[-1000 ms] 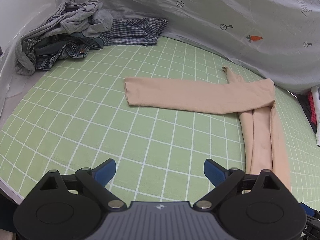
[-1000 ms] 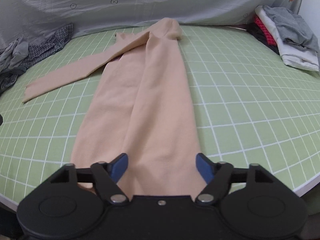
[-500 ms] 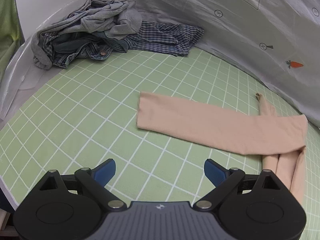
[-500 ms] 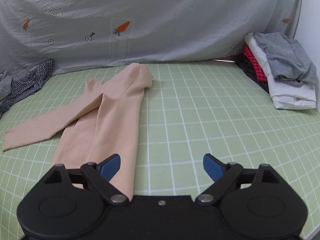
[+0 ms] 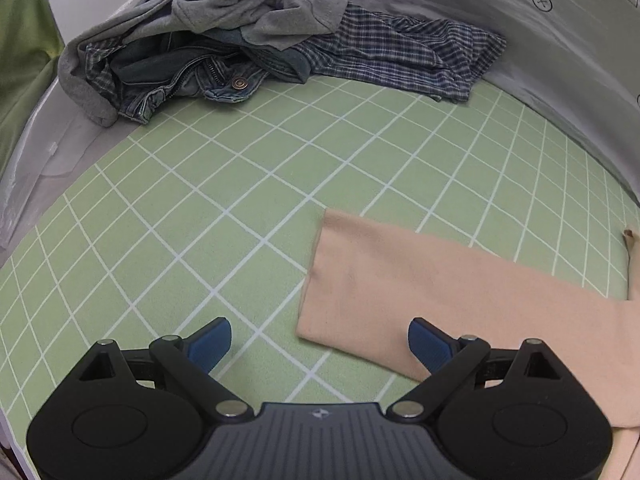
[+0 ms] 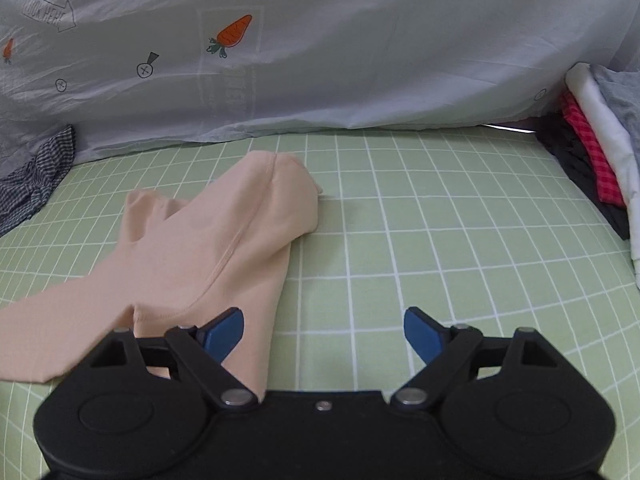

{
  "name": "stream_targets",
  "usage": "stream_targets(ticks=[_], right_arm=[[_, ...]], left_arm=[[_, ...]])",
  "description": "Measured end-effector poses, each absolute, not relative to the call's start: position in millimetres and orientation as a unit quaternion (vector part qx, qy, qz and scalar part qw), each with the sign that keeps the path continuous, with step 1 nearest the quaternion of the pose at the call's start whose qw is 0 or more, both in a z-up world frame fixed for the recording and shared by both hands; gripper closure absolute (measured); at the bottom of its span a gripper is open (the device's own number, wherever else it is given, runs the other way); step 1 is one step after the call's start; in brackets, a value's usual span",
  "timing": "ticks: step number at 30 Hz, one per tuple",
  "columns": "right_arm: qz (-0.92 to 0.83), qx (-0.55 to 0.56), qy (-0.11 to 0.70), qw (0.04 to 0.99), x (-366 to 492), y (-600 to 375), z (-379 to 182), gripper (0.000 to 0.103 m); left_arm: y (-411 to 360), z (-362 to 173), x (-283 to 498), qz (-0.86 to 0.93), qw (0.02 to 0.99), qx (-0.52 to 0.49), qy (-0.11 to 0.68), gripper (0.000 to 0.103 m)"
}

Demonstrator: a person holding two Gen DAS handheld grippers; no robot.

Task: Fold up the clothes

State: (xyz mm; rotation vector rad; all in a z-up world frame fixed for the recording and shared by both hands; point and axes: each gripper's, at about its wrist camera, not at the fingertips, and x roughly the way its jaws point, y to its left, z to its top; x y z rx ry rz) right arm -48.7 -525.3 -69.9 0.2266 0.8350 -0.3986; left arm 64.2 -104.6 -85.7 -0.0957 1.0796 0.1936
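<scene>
Left gripper (image 5: 319, 338): jaws standing wide apart, holding nothing, hovering over the cuff end of the peach garment (image 5: 460, 292).
Right gripper (image 6: 323, 330): jaws likewise spread, empty; left fingertip (image 6: 224, 330) sitting over the garment's edge.
Peach garment: lying flat on the green grid mat (image 6: 440, 240), one long strip crossing another.
Far left: unfolded clothes pile (image 5: 224, 36) sitting by the mat's edge.
Far right: folded stack (image 6: 600, 160).
Backdrop: carrot-print sheet (image 6: 320, 40) hanging behind.

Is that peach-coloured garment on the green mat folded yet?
Partly folded: the peach-coloured garment lies flat with one long part crossed over the body; neither open claw holds it.
</scene>
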Motion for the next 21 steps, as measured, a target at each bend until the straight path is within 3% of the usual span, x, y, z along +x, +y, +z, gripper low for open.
stream_targets(ticks=[8,15,21], right_arm=[[-0.195,0.062,0.425,0.882,15.7,-536.7,-95.3,0.015],[-0.22,0.043,0.422,0.878,55.5,-562.0,-106.6,0.01],[-0.262,0.082,0.393,0.877,46.6,-582.1,-83.7,0.011]], left_arm=[[-106.6,-94.7,75.8,0.092,0.847,-0.033,0.522,0.0],[-101.5,-98.0,77.0,0.089,0.847,-0.052,0.521,0.0],[-104.8,-97.3,75.0,0.091,0.851,-0.056,0.515,0.002]])
